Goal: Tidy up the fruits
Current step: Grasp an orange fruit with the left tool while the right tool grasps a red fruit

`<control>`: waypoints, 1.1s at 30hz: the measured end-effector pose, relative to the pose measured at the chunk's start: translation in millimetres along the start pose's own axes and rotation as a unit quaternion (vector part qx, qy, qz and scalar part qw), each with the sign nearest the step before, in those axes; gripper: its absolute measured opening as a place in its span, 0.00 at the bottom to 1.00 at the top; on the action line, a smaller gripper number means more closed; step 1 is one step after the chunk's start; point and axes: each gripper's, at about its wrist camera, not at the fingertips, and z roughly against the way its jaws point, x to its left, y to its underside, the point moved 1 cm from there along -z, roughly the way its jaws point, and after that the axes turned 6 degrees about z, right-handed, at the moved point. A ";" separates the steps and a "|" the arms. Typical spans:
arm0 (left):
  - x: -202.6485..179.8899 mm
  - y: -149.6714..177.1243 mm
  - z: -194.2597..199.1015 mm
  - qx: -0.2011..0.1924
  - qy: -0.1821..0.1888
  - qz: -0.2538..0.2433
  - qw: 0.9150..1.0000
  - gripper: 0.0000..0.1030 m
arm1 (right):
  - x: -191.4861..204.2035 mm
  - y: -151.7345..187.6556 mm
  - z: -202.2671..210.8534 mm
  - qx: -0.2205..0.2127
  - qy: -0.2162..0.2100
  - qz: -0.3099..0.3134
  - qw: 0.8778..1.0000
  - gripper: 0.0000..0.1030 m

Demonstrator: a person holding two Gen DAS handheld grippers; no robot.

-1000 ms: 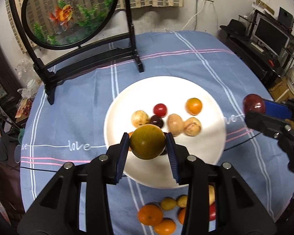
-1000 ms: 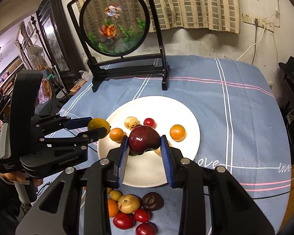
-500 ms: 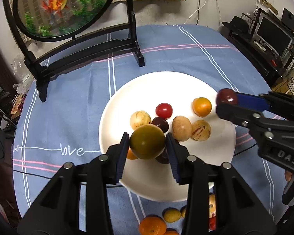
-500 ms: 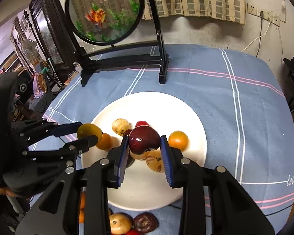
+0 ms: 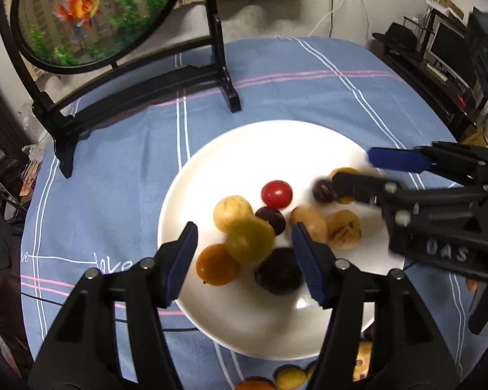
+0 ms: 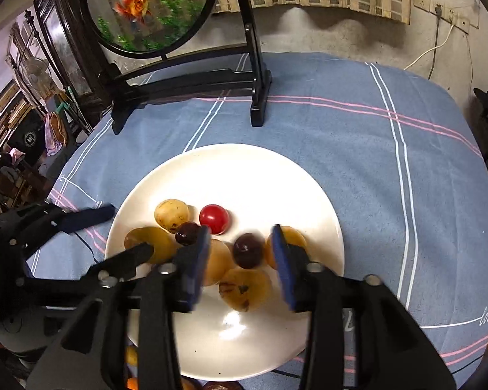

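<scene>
A white plate [image 5: 244, 149] sits on the blue tablecloth and holds several small fruits. My left gripper [image 5: 244, 253] is open over the plate's near left side; a blurred yellow-green fruit [image 5: 249, 240] lies free between its pads, beside an orange fruit [image 5: 216, 265] and a dark plum [image 5: 278, 276]. My right gripper [image 6: 240, 256] is open over the plate's middle [image 6: 244, 169]; a dark red plum [image 6: 248, 249] lies free between its pads. The right gripper also shows in the left wrist view [image 5: 361, 175], with that plum [image 5: 322, 191] at its tip.
A round goldfish screen on a black stand [image 5: 140, 87] stands at the back of the table. More loose fruits [image 5: 289, 378] lie on the cloth in front of the plate. A red cherry tomato [image 6: 213, 218] and tan fruits [image 6: 171, 211] lie mid-plate.
Both grippers have moved down over the plate and opened. The yellow-green fruit has left the left gripper and the dark red plum has left the right one; both are now on the plate.
</scene>
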 end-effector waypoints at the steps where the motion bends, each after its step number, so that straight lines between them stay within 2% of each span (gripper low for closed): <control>1: 1.0 -0.7 1.3 -0.001 0.005 0.003 1.000 0.60 | -0.8 0.3 4.9 -0.012 -0.004 -0.002 1.000 0.61; 11: 28.2 5.2 31.7 -0.024 0.002 0.038 0.999 0.61 | -8.0 25.2 55.8 -0.030 0.012 -0.011 0.999 0.61; 13: 40.1 10.9 42.0 -0.029 0.002 0.056 0.998 0.64 | -6.2 36.5 69.3 -0.033 0.012 -0.012 0.999 0.61; 18: 70.9 35.4 66.7 -0.034 -0.006 0.093 0.995 0.64 | 7.2 80.6 101.9 -0.033 0.012 -0.003 0.999 0.61; 22: 84.4 66.4 83.0 -0.024 -0.013 0.100 0.995 0.64 | 20.3 122.1 112.6 -0.013 0.008 0.006 1.000 0.61; 27: 87.6 105.6 90.8 -0.002 -0.014 0.100 0.995 0.65 | 36.9 173.8 106.5 0.034 -0.004 0.012 0.999 0.61; 33: 77.4 142.8 91.3 0.031 0.001 0.095 0.995 0.66 | 49.5 206.0 84.7 0.077 0.006 0.031 0.996 0.61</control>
